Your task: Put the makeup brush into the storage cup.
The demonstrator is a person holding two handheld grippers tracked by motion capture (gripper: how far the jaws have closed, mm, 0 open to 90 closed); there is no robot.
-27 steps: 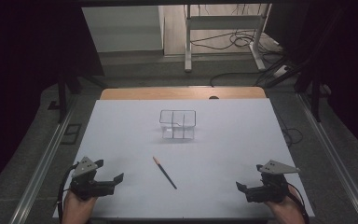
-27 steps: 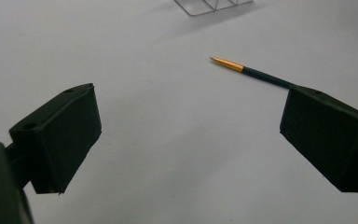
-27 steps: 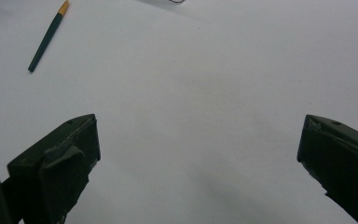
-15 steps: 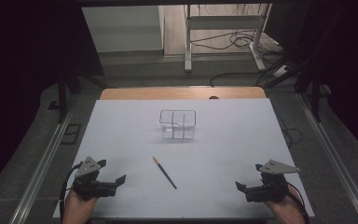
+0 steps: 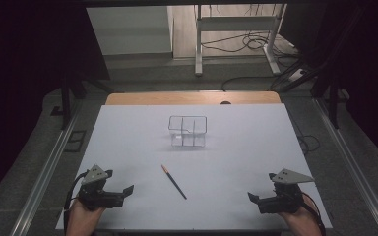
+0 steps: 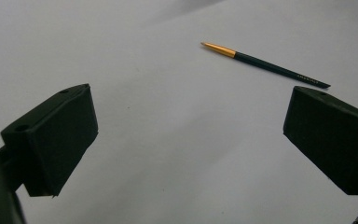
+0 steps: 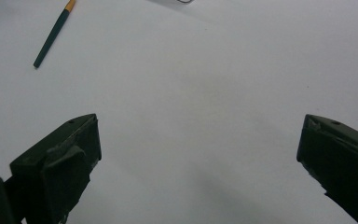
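We have the left gripper (image 5: 128, 189) at about 7 o'clock on the white table (image 5: 246, 147), near the front edge, jaws spread wide with only bare surface between them. The right gripper (image 5: 252, 197) sits at about 5 o'clock, also near the front edge, jaws spread just as wide and holding nothing.

The pencil (image 5: 173, 182) lies flat on the table between the two grippers, nearer the left one and slightly farther from us than both. It is touching neither. Its orange tip points to about 11 o'clock, dark green barrel trailing to 5 o'clock.

In the left gripper view we see the pencil (image 6: 265, 65) ahead of the jaws at about 1 o'clock, just past the right-hand jaw, well outside the gap. In the right gripper view the pencil (image 7: 53, 35) is at about 11 o'clock, well apart from the jaws.

A clear compartment box (image 5: 187, 132) stands at 12 o'clock from the pencil, well apart from it and both grippers.
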